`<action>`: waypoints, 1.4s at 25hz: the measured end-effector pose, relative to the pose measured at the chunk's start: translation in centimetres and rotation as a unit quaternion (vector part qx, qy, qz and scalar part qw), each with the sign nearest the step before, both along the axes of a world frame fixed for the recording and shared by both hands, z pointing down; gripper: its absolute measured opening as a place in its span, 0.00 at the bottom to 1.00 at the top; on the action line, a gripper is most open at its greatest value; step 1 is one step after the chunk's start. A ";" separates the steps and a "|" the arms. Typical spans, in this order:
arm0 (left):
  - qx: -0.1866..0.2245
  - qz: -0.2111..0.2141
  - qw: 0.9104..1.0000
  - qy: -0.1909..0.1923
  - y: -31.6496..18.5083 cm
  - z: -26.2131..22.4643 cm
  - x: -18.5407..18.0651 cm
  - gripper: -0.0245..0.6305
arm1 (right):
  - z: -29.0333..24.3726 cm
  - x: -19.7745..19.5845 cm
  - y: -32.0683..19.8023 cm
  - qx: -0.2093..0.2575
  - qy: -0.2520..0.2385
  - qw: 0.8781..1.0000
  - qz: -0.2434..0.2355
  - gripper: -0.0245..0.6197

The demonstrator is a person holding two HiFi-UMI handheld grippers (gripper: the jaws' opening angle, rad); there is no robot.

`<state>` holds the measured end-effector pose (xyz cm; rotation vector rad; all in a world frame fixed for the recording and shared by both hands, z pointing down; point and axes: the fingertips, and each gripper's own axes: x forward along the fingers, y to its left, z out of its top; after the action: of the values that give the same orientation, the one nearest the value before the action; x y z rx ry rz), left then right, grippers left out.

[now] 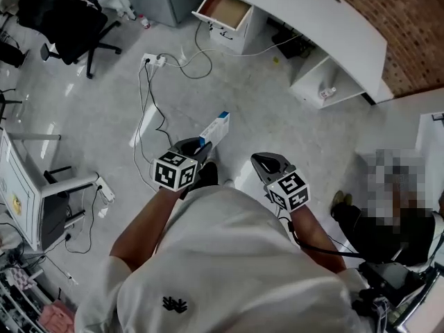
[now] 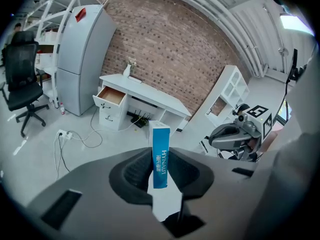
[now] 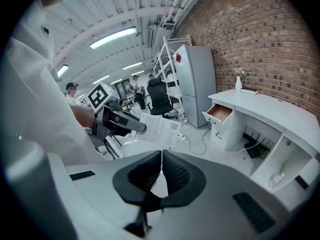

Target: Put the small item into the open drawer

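Observation:
A small blue and white box [image 1: 216,129] stands between the jaws of my left gripper [image 1: 201,144], which is shut on its lower part. In the left gripper view the box [image 2: 160,156] rises upright out of the gripper [image 2: 161,173]. The open drawer [image 1: 225,9], wooden inside, sticks out of a white cabinet far ahead across the floor; it also shows in the gripper views [image 2: 112,95] [image 3: 220,113]. My right gripper [image 1: 261,160] hangs beside the left one at waist height. Its jaws [image 3: 161,168] meet in a thin line with nothing between them.
A curved white desk [image 1: 326,19] runs along the brick wall above the drawer. A power strip with cables [image 1: 154,60] lies on the floor between me and the drawer. A black office chair [image 1: 66,19] stands at the far left, a grey fridge [image 2: 80,59] beyond, a seated person [image 1: 388,220] at the right.

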<state>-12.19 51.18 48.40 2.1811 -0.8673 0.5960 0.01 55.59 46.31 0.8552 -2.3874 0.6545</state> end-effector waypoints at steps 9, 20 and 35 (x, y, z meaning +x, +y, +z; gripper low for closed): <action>0.015 0.044 0.999 -0.014 -14.4 2.1 -2.0 0.18 | 1.2 -2.8 -15.0 0.013 0.011 1.000 0.023 0.17; -0.005 0.027 0.999 -0.023 -25.1 4.1 -3.2 0.18 | 1.4 -4.2 -25.1 -0.006 -0.013 1.000 0.013 0.09; 0.004 -0.035 0.994 -0.099 -49.4 3.8 3.0 0.18 | 1.2 5.6 -49.4 0.012 -0.026 0.997 -0.070 0.09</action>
<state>-9.15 1.73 52.23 2.1138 -1.0455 0.7848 5.62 6.17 47.48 0.6809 -2.4790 0.6006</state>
